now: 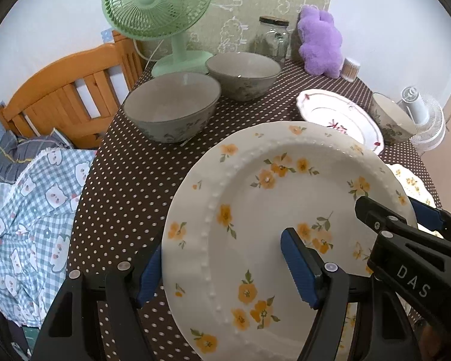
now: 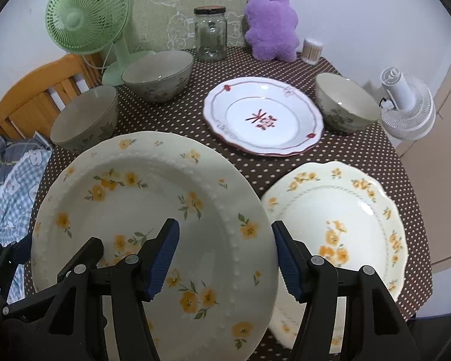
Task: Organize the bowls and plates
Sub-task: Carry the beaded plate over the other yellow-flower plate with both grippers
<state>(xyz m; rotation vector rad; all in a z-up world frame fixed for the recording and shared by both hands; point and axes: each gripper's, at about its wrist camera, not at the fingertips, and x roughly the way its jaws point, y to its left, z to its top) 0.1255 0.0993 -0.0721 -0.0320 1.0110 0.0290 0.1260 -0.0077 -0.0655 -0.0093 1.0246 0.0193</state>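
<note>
Both sets of jaws are straddling opposite edges of the big flowered plate [image 2: 153, 210], the left gripper [image 1: 222, 273] on its left rim, the right gripper [image 2: 225, 261] on its right rim, holding it tilted above the worktop [image 2: 375, 150]. Just to its right the scalloped flowered plate [image 2: 339, 219] is lying flat, the likely stacking spot, with the red-trimmed plate [image 2: 264, 114] and three bowls sitting well beyond.

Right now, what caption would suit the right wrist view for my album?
Both grippers carry a yellow-flowered plate by its opposite edges above a dotted tablecloth crowded with bowls and plates.
</note>
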